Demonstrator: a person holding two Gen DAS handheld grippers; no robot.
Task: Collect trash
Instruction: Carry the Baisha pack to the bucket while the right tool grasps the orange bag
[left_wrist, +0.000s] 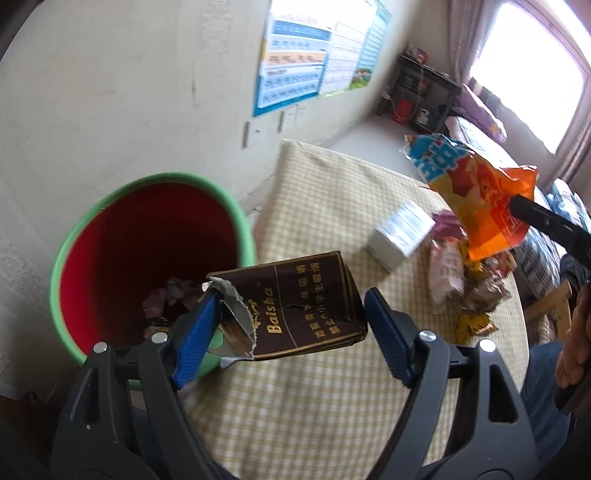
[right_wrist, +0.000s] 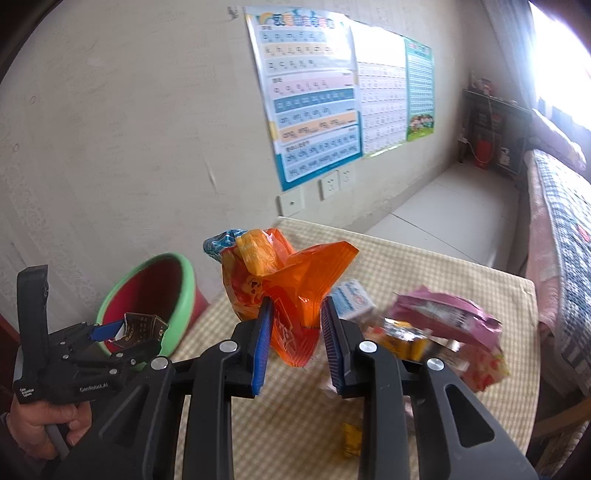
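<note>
Blue-padded left gripper (left_wrist: 291, 328), jaws wide, holds a brown Baisha cigarette pack (left_wrist: 295, 306) over the green-rimmed bin (left_wrist: 155, 258) (contents dim). Right gripper (right_wrist: 295, 336), narrow, pinches an orange snack bag (right_wrist: 284, 295); blurred wrappers (right_wrist: 443, 332) litter the checked tablecloth (right_wrist: 295, 424).

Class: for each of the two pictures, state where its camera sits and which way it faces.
Left wrist: on the left gripper, looking down at the brown cigarette box and red green-rimmed bin; a hand shows.
Right wrist: on the right gripper, facing the table and wall, holding the orange snack bag.
Shared: bin, box, bag, checked tablecloth.
</note>
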